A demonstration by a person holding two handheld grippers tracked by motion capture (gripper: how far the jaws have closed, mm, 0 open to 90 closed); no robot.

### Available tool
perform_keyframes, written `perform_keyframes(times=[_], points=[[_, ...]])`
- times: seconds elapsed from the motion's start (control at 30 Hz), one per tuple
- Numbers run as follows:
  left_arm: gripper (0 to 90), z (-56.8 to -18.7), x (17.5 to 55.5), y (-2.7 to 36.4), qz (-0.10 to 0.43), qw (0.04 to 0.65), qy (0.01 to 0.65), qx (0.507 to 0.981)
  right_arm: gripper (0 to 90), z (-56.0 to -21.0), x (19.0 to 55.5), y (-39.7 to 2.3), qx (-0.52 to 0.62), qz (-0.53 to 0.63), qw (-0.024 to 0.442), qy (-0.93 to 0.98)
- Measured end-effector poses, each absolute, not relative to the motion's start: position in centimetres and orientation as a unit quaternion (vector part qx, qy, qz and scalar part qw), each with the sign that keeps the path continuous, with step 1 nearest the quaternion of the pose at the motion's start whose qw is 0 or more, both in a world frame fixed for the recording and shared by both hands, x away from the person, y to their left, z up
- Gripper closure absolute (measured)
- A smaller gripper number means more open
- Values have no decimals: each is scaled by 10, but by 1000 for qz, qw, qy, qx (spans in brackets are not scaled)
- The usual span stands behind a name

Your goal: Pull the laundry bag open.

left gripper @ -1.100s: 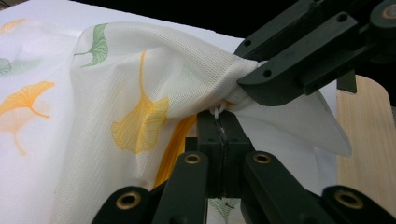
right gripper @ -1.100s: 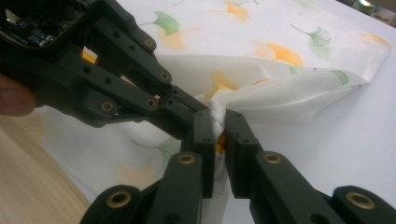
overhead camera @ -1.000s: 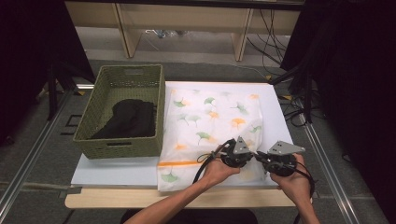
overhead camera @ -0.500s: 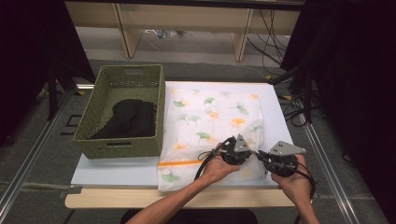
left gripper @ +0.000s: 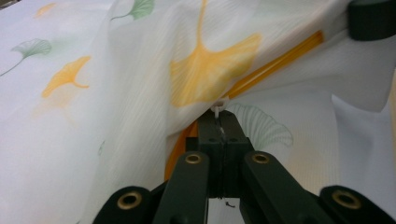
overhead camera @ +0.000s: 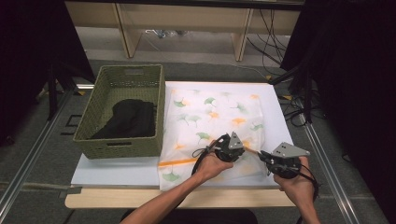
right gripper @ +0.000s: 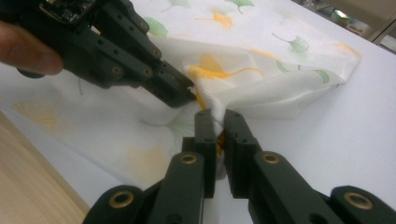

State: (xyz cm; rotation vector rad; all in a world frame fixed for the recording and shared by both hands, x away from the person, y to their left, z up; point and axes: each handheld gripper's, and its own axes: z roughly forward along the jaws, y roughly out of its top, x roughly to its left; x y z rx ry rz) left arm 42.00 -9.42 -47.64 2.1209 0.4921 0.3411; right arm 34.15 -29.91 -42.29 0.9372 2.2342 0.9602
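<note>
Both the left gripper (overhead camera: pixel 243 150) and the right gripper (overhead camera: pixel 264 158) have their jaws pinched shut on the orange-striped near-right edge of the thin white ginkgo-leaf-printed cloth (overhead camera: pixel 212 116), which stretches away toward the green woven basket (overhead camera: pixel 122 84).

Even overhead light, dark surroundings; gripper views soft, near parts blurred.
</note>
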Motion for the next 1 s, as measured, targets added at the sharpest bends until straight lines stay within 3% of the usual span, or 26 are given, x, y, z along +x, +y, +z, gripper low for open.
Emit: perform_keyframes(times=[1.0], points=[[899, -477, 425, -55, 150, 423, 223, 865, 863, -429, 345, -321, 375, 343, 274, 816]])
